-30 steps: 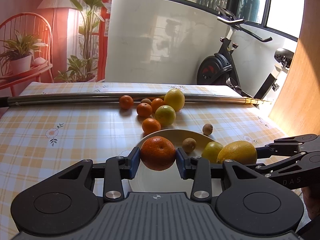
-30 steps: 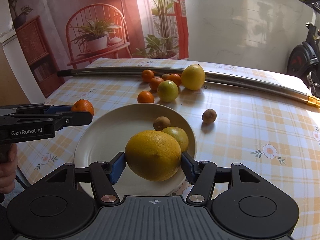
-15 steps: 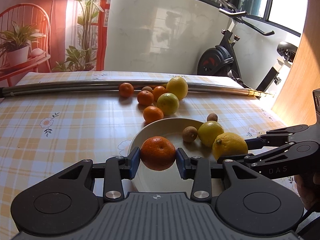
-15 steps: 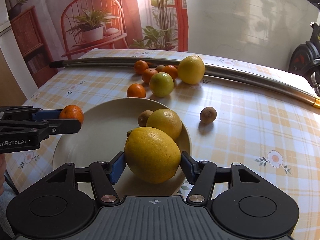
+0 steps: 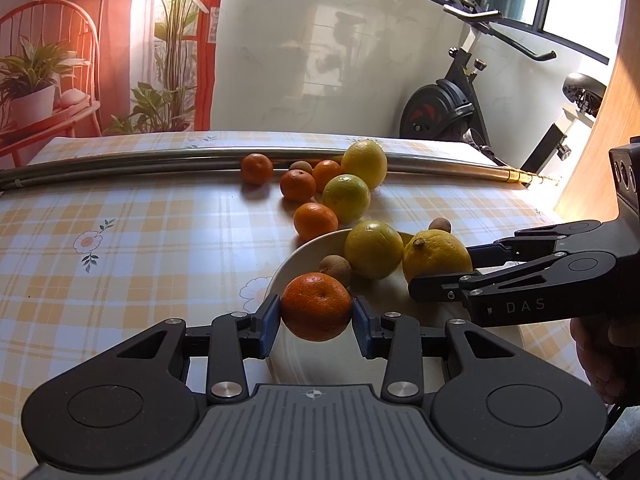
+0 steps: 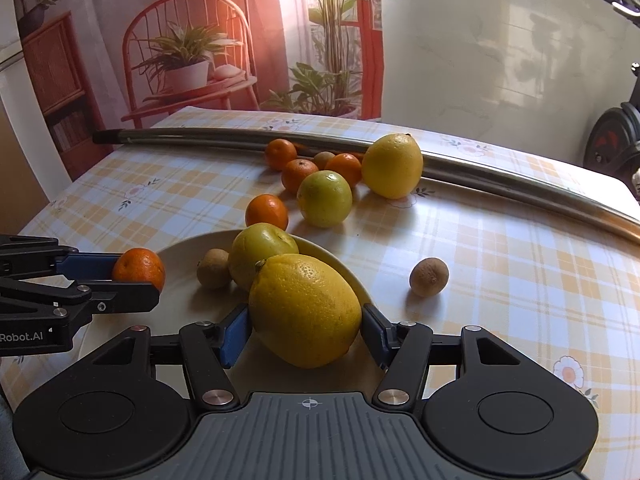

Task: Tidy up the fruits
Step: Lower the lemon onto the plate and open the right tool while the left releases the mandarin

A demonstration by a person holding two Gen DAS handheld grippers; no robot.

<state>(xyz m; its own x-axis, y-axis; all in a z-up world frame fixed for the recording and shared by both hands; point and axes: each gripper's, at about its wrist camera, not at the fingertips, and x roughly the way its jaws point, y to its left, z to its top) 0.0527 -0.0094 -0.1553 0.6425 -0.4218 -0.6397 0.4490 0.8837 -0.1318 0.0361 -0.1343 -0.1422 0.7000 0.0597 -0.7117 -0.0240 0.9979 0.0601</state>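
- left gripper (image 5: 316, 319) fingers clamped on a mandarin (image 5: 316, 306), held over the near-left rim of the plate (image 6: 180, 252); can't tell if it touches the plate yet
- right gripper (image 6: 306, 332) fingers spread wide around a big lemon (image 6: 306, 310), over the plate's near-right rim, just beside the yellow-green citrus (image 6: 262, 250) already on the plate
- small brown fruit (image 6: 213, 268) also on plate, next to the citrus; another brown fruit (image 6: 429, 277) loose on the desk (image 6: 520, 248) right of the plate
- risk: lemon sits near the rim, so if let go here it likely rolls off onto the desk; round fruit, shallow plate
- risk: lemon pushed in could shove the citrus and the small brown fruit, crowding the mandarin's spot
- risk: both grippers close over the same plate, so fingers may knock each other or tip the rim
- risk: mandarin released from height may bounce out
- remaining pile (image 5: 320, 188) by the metal pipe (image 5: 120, 162) well apart, not yet moved; task looks under halfway
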